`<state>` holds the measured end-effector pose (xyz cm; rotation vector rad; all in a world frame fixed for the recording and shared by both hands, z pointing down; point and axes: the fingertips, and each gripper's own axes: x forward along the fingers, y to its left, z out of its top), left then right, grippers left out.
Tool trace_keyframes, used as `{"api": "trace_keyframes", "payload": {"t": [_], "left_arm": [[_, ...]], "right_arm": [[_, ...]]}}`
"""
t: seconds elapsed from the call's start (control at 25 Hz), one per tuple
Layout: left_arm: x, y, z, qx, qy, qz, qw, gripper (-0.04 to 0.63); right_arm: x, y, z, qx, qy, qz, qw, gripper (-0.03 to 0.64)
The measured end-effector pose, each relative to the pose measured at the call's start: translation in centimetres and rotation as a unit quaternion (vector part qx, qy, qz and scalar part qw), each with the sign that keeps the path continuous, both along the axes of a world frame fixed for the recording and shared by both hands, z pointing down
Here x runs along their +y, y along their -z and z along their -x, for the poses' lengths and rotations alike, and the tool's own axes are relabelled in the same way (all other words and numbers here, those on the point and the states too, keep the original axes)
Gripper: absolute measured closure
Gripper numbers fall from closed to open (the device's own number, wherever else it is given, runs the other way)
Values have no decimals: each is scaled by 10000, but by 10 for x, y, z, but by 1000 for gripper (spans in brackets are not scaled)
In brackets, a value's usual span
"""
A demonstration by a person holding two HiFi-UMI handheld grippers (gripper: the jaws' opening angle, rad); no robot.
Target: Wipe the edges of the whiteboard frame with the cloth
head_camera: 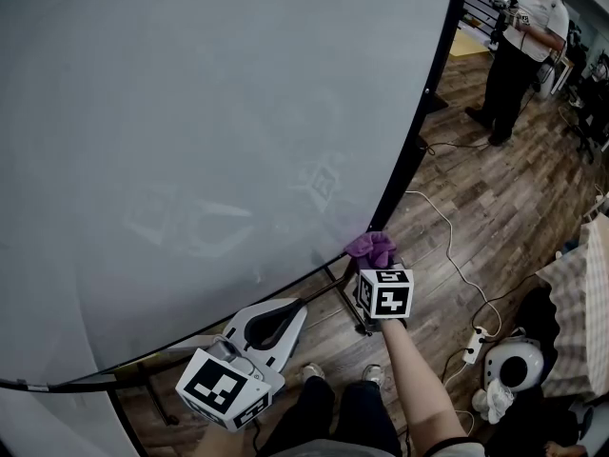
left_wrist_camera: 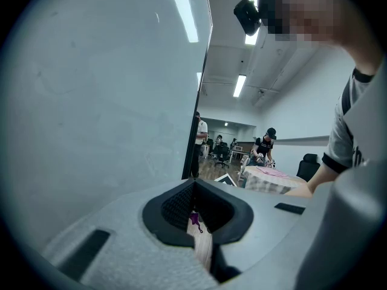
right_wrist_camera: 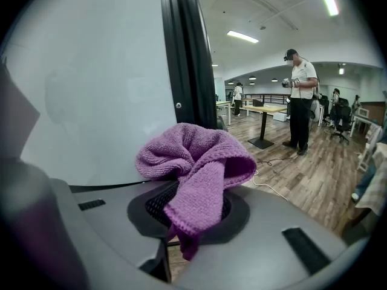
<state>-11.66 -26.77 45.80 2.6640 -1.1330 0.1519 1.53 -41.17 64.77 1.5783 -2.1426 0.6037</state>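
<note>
The whiteboard (head_camera: 190,141) fills most of the head view, its black frame (head_camera: 419,122) running down the right side and along the bottom. My right gripper (head_camera: 374,263) is shut on a crumpled purple cloth (head_camera: 370,247) pressed to the frame's lower right corner. In the right gripper view the cloth (right_wrist_camera: 195,161) bulges out of the jaws just in front of the upright frame bar (right_wrist_camera: 184,59). My left gripper (head_camera: 288,312) hangs below the bottom edge, shut and holding nothing. Its view looks along the board (left_wrist_camera: 91,89) past the frame (left_wrist_camera: 195,132).
A person (head_camera: 519,46) stands on the wood floor at the far right. A white cable (head_camera: 447,246) leads to a power strip (head_camera: 473,346) beside a round white device (head_camera: 514,365). The board's stand leg (head_camera: 347,298) is under the corner. A checked cloth-covered table (head_camera: 580,312) is at the right.
</note>
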Motion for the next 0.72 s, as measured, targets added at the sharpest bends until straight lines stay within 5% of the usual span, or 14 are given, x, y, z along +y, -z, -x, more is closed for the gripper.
{"api": "trace_keyframes", "payload": {"t": [0.72], "left_arm": [[-3,-5,3,-24,27,35,10000,580]], "right_arm": [[3,-7,1,-155,-40,24,9999,552]]}}
